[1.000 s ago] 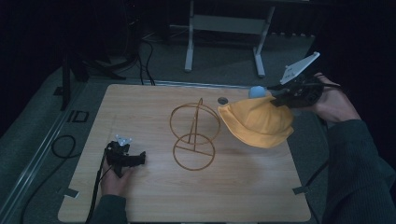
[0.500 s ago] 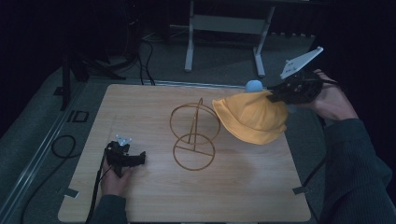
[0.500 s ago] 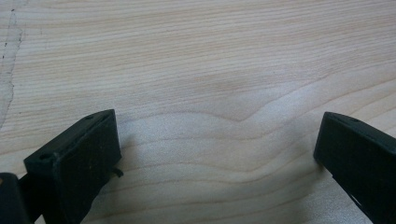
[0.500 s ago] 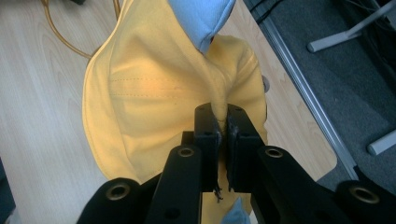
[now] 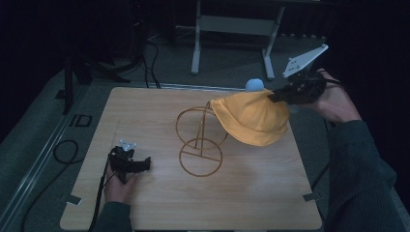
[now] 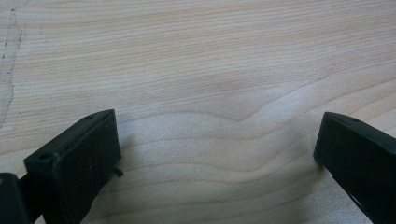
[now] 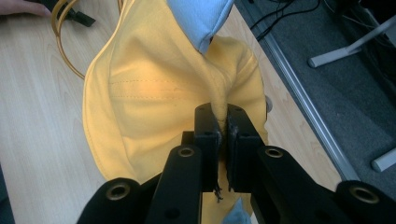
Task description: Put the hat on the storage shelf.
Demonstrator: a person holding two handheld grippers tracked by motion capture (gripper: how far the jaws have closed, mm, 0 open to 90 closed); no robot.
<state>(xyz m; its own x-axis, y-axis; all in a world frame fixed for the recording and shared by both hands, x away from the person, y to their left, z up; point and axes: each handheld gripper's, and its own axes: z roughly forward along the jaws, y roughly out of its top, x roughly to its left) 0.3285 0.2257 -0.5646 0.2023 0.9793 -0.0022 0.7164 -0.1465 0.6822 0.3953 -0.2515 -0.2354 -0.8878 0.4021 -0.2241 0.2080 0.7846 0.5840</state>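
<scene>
A yellow hat (image 5: 252, 119) with a pale blue pompom (image 5: 254, 85) hangs in the air over the table's far right part, pinched by my right gripper (image 5: 285, 94), which is shut on its fabric (image 7: 154, 93). The hat's edge hangs just right of a gold wire stand (image 5: 200, 140) made of rings, upright at the table's middle. My left gripper (image 5: 131, 163) rests on the wood at the near left, its jaws wide apart over bare wood (image 6: 215, 121) with nothing between them.
The wooden table (image 5: 154, 203) has tape marks at its near corners. A black cable (image 5: 63, 150) loops on the floor at the left. A grey metal frame (image 5: 232, 24) stands on the floor beyond the far edge.
My right gripper has lifted the yellow hat higher and a little farther back. The left gripper has stayed where it was.
</scene>
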